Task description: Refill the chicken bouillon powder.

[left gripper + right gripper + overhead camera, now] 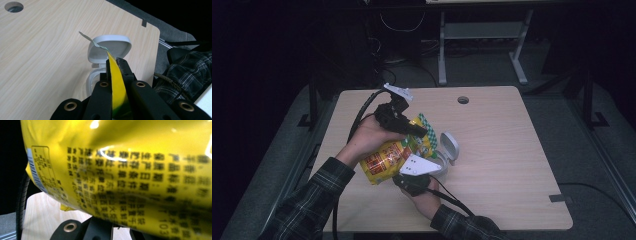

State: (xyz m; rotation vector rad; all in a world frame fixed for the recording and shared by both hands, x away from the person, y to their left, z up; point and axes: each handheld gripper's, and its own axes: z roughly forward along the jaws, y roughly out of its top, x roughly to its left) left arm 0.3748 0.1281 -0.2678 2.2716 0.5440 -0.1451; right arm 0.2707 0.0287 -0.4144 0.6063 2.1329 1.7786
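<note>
A yellow snack bag [384,157] with red print is held tilted above the table. My left gripper [421,132] is shut on the bag's green-checked top edge; in the left gripper view the yellow film [117,82] runs between the closed jaws of that gripper [115,61]. My right gripper [411,175] sits under the bag's lower end, its grey plate facing up. In the right gripper view the bag's printed back [130,175] covers the jaws, so I cannot tell how they stand. A white container [443,161] with its hinged lid [110,47] up rests just beyond the bag.
The light wooden table [502,145] has a round cable hole [463,100] near its far edge. A metal desk frame [482,40] stands on the floor behind. Plaid sleeves [312,200] come in from the bottom.
</note>
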